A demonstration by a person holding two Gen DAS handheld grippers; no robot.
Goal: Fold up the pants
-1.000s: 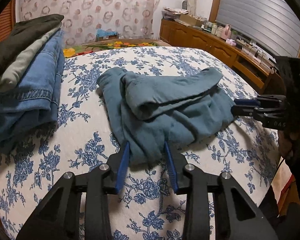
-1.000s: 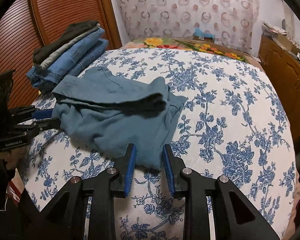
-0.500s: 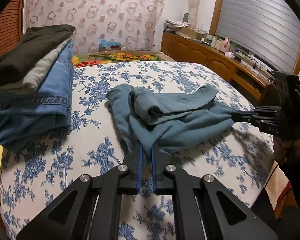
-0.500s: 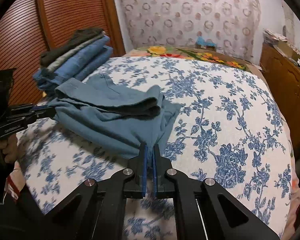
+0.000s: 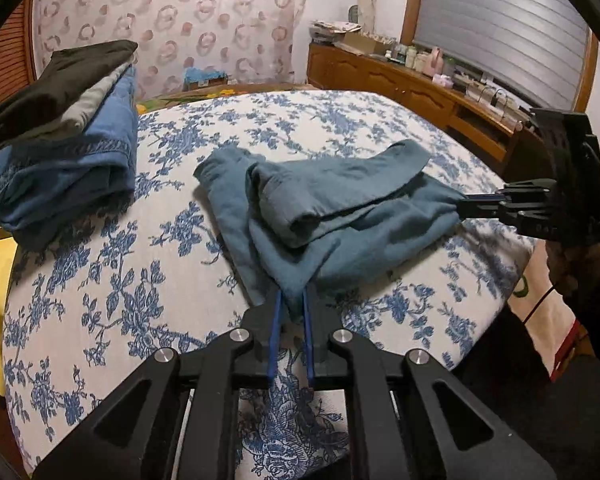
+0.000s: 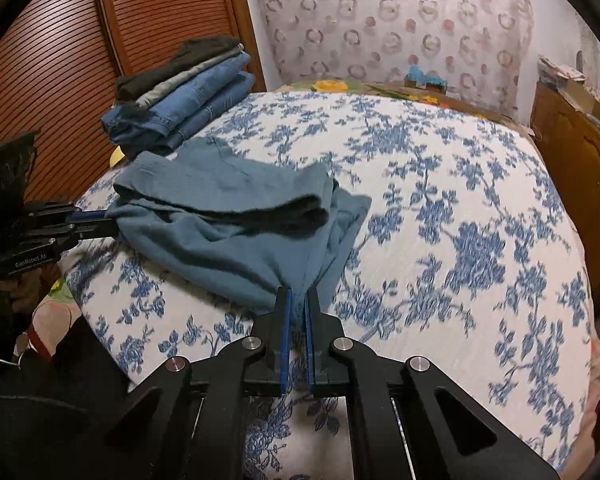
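Note:
Teal pants (image 5: 340, 208) lie crumpled and partly doubled over on the blue-flowered bed cover (image 5: 120, 300). My left gripper (image 5: 292, 300) is shut on a near corner of the cloth, which is drawn into a taut peak between its blue pads. In the left wrist view my right gripper (image 5: 470, 200) pinches the pants' right end. Seen from the right wrist, the right gripper (image 6: 298, 300) is shut on a gathered corner of the pants (image 6: 220, 240). The left gripper (image 6: 104, 222) bites their far left end there. A hand holds each tool.
A stack of folded jeans and dark garments (image 5: 60, 152) (image 6: 180, 96) sits on the bed just behind the pants. A wooden cabinet (image 5: 400, 80) with clutter runs along the right wall. A slatted wooden door (image 6: 60, 60) stands left of the bed. The bed's near edge is close below both grippers.
Both grippers went from open to shut on the near corners of the pants. They then drew back, pulling the cloth taut and dragging it toward the near edge.

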